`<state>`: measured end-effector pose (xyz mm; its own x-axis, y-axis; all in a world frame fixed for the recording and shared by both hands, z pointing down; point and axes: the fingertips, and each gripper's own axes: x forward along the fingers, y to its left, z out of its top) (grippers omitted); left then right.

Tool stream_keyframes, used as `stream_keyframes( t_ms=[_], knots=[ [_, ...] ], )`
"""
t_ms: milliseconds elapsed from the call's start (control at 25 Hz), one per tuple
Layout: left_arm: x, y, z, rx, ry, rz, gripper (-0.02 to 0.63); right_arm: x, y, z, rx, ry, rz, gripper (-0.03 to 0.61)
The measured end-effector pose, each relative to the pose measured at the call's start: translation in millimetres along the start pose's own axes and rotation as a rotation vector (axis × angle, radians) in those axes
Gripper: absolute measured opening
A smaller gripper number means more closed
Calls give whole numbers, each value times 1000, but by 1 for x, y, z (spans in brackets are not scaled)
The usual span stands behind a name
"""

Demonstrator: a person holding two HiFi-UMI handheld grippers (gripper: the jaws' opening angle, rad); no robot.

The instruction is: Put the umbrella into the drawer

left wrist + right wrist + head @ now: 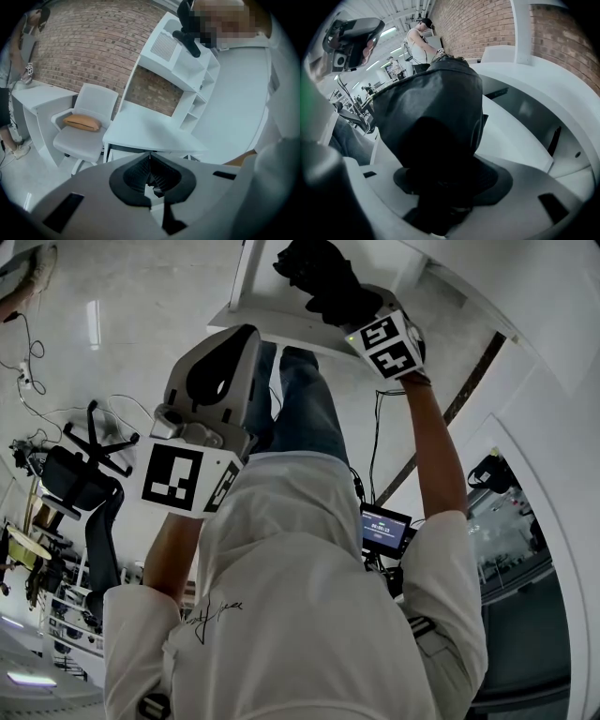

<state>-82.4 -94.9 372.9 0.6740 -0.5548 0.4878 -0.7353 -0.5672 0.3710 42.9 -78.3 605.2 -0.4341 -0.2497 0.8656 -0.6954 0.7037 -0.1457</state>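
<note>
Head view puts your left tool [242, 343] at the left, raised in front of your white shirt, its marker cube [183, 479] facing the camera. Left gripper view shows its jaws pressed together with nothing between them. Beyond them stands a white chair [86, 133] with a tan cushion [82, 123] on the seat, then a white counter [150, 131] with shelving rising from its back, and a brick wall [84, 42] behind.

Moving right in the head view, your right tool [361, 315] is held up higher, clamped on the black folded umbrella [323, 277], which hangs against the edge of a white panel [281, 326]. Right gripper view confirms the grip: the umbrella [431, 108] fills the space between the jaws and bulges out past them. Past the umbrella on the right is a white unit with a dark opening [511, 105]; you cannot tell from this whether that is the drawer.
</note>
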Motion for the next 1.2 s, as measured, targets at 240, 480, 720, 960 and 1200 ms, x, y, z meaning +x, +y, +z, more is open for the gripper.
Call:
stream_keyframes(
  t_ms=[240,480,720,960,1200],
  knots=[
    [23,-17,-15,-7,35,-63,17,12,1,0,19,15,21,247],
    [35,-12,-25,-2,58,-62,17,24,1,-4,-8,61,44,249],
    [41,-6,-32,-6,82,-62,17,33,-5,-11,-20,107,45,249],
    [43,4,-35,-10,103,-67,17,46,-8,-9,-10,147,50,249],
    [45,0,-36,-19,101,-79,17,55,-10,-11,-19,208,44,249]
  ],
)
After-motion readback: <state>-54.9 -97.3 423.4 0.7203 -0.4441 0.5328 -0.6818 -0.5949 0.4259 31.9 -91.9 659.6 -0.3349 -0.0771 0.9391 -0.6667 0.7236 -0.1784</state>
